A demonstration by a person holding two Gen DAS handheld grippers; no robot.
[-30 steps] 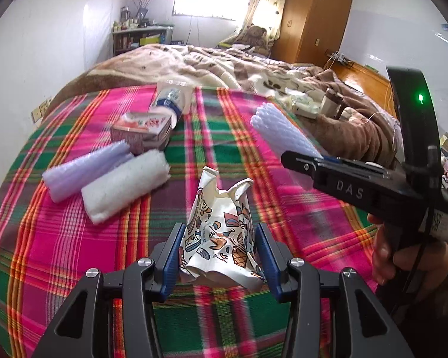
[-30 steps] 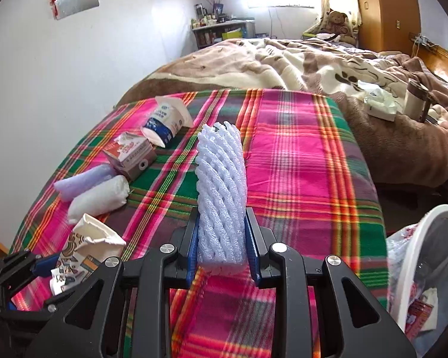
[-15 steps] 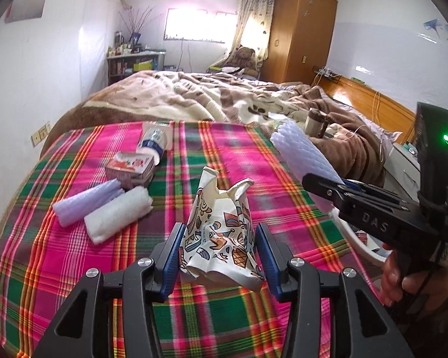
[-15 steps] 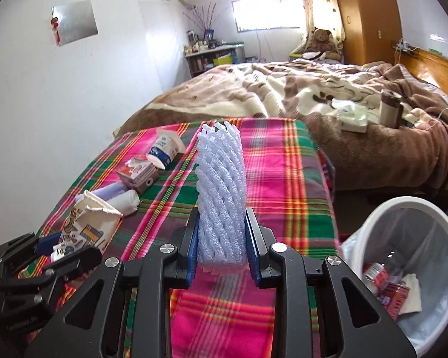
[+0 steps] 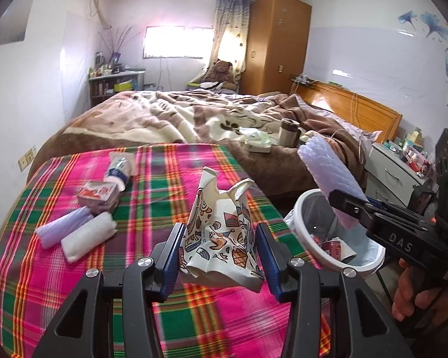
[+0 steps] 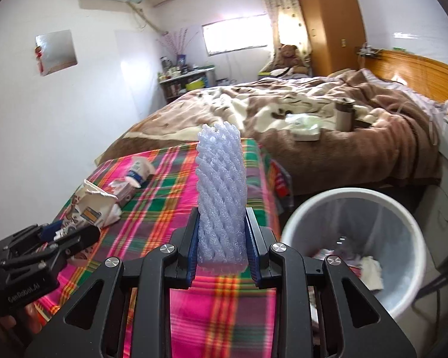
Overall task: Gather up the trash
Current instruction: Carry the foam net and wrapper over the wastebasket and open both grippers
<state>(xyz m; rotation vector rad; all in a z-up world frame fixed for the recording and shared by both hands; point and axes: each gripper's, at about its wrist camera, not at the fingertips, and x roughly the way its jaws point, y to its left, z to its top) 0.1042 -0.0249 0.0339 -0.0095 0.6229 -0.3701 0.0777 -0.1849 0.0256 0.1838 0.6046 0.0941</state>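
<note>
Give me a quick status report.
Left gripper shut on crumpled paper cup. Right gripper shut on foam net sleeve, near trash bin. Nothing blocking.

Bin (image 6: pixel 292 226) contents (mostly indistinct), its rim partly behind the foam sleeve (image 5: pixel 328 170).

Plaid-covered worktop (image 5: pixel 152 179) carries: lavender foam roll (image 5: pixel 63 225) touching white foam roll (image 5: pixel 88 236); small carton (image 5: pixel 98 194) just beyond; tipped cup (image 5: pixel 119 170) behind it. Adjacent bed (image 5: pixel 170 119) carries a tumbler (image 5: pixel 288 132) and tissue pack (image 5: pixel 258 143).
</note>
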